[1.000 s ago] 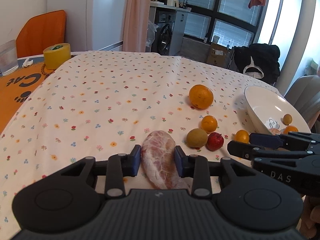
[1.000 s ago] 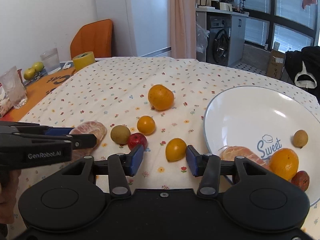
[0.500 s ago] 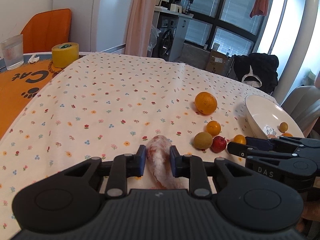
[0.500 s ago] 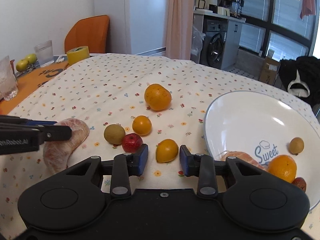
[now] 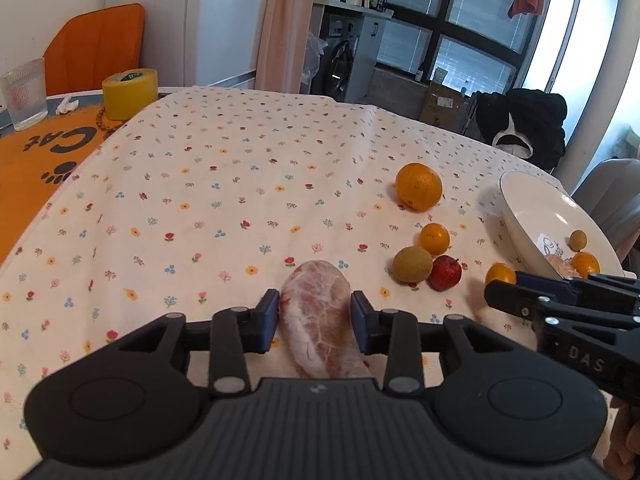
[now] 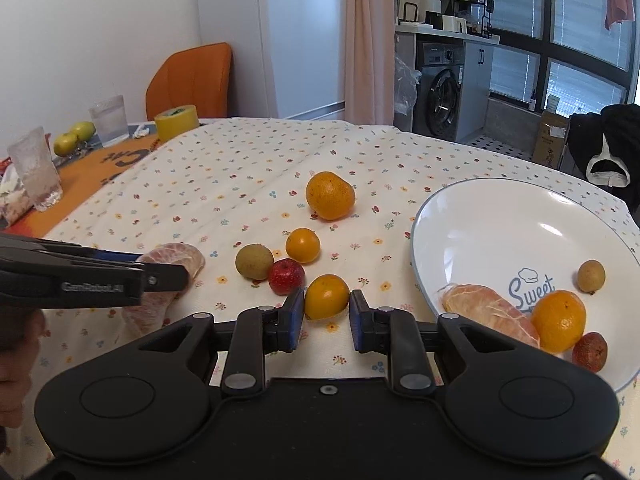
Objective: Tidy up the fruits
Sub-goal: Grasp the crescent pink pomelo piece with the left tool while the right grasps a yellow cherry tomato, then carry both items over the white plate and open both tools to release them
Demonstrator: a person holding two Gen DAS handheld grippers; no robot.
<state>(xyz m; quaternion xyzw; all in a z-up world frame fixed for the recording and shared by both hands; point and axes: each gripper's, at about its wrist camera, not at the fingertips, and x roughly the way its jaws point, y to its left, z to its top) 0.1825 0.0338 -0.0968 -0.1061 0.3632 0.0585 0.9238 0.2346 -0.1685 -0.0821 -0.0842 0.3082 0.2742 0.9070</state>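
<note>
Left gripper [image 5: 314,320]: fingers straddle peeled pomelo segment [image 5: 320,320] lying on tablecloth [image 5: 200,200], pads just beside its sides, contact unclear. Right gripper [image 6: 323,316]: fingers narrow around small orange [image 6: 326,296], contact also unclear. Red fruit [image 6: 286,277] just left; plate [image 6: 500,220] at right holds more fruit

Left gripper [image 5: 315,317] low over the tabletop [image 5: 224,184], jaws parted, pads flanking without clear contact. Right gripper [image 6: 323,317] also low, jaws parted narrower, left pad [image 6: 295,314] about touching. A hand [image 6: 16,344] shows behind the left gripper.
</note>
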